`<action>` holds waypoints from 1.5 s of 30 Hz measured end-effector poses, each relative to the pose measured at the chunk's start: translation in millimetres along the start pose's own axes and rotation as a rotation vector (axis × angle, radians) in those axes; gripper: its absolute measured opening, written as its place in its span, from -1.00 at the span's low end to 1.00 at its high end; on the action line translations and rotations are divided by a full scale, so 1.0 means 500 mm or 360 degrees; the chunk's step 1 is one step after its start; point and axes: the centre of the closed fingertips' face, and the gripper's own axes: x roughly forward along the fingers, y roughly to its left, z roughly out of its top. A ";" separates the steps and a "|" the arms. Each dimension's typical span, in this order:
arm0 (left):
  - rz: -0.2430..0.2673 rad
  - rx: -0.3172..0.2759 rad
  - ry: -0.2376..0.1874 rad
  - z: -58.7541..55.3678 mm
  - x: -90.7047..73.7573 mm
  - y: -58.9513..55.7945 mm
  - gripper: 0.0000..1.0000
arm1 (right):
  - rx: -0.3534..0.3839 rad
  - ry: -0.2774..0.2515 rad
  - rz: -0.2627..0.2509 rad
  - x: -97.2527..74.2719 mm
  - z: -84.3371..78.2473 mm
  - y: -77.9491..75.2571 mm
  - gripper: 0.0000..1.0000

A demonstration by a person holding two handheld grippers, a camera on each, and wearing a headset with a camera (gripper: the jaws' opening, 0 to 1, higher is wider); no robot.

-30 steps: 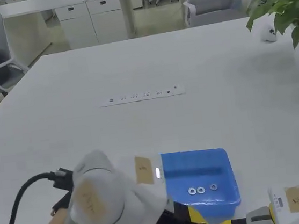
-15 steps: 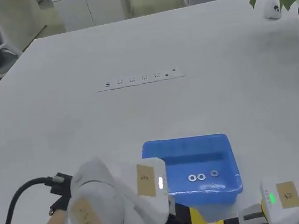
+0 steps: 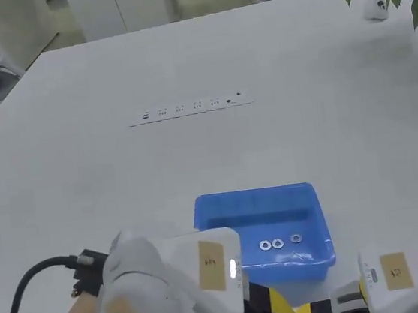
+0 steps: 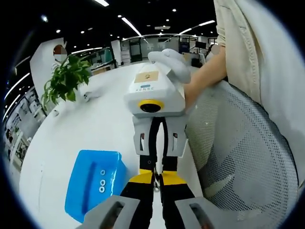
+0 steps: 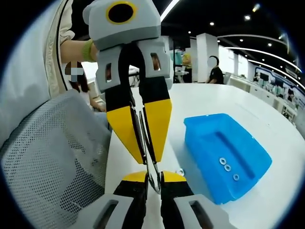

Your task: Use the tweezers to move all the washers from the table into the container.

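Tweezers [image 5: 141,138] are what matter just now. In the right gripper view they run between the yellow jaws of your left gripper [image 5: 144,160] and end between the jaws of your right gripper [image 5: 153,180]. Both pairs look pressed together on the metal, tip facing tip. By my reading you are settling your hold on the tool before the next pick.

Let one gripper carry it and the other only steady it; if both pull, the thin blades may twist or slip out. Aim to finish with the blades sticking out well past the jaw tips and in line with the jaws. Squeeze lightly enough that they can spring apart and shut again.

Just beside your right jaws, on the side towards the container [image 3: 253,213], a small ring [image 5: 180,171] lies on the counter [image 3: 209,156]. It looks like one more to move, though it is too small to be sure. Three washers [image 3: 278,244] lie in a row on the container floor, just beyond the jaws in the head view.

When you go for the loose one, come down with the blade points either side of its rim and close gently. Lift straight up before swinging over the blue wall. A flat ring on a smooth counter will likely skid away if nudged.
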 end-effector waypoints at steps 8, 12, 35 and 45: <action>-0.0032 -0.0045 0.0001 0.001 0.003 -0.002 -0.99 | 0.0018 0.0007 0.0026 0.004 -0.003 0.005 -0.87; -0.0032 -0.0109 0.0033 0.000 -0.003 0.002 -0.99 | 0.0035 -0.0020 0.0025 -0.001 0.006 0.007 -0.85; -0.0028 -0.0290 -0.0124 0.045 -0.035 -0.031 -1.00 | -0.0091 -0.0073 0.0080 -0.010 0.022 0.049 -0.93; -0.0047 -0.0224 -0.0082 0.047 -0.034 -0.047 -1.00 | -0.0061 -0.0047 0.0073 -0.014 0.021 0.062 -0.88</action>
